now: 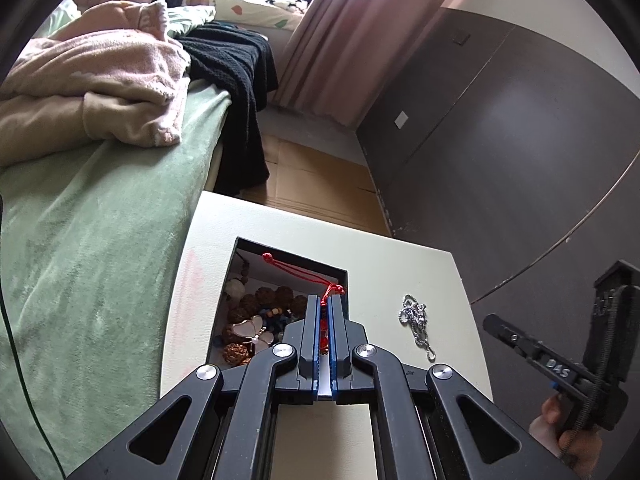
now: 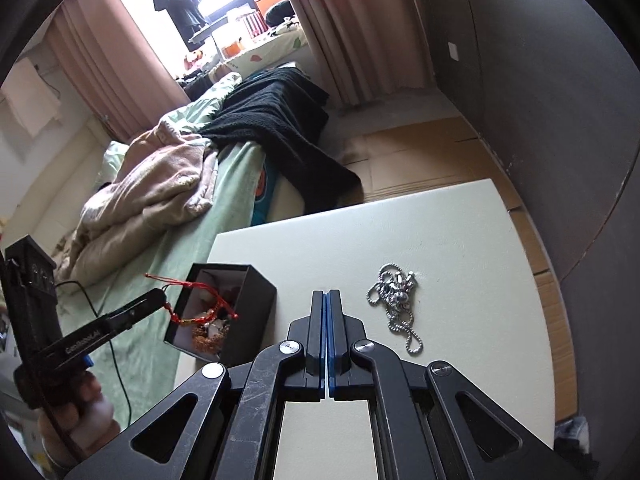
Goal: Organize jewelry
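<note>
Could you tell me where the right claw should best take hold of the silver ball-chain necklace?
Grip the bunched heap of the silver ball-chain necklace, coming straight down from above. It lies flat on the cream tabletop, so no side offers an edge; the tangle probably gives the right claw the most bulk to pinch.

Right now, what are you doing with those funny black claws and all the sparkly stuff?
Tidying jewelry. The left gripper is shut on a red string bracelet, holding it over the open black box, which already holds beads and a butterfly piece. The right gripper is shut on nothing, above the white table. A silver chain lies loose on the table.
</note>
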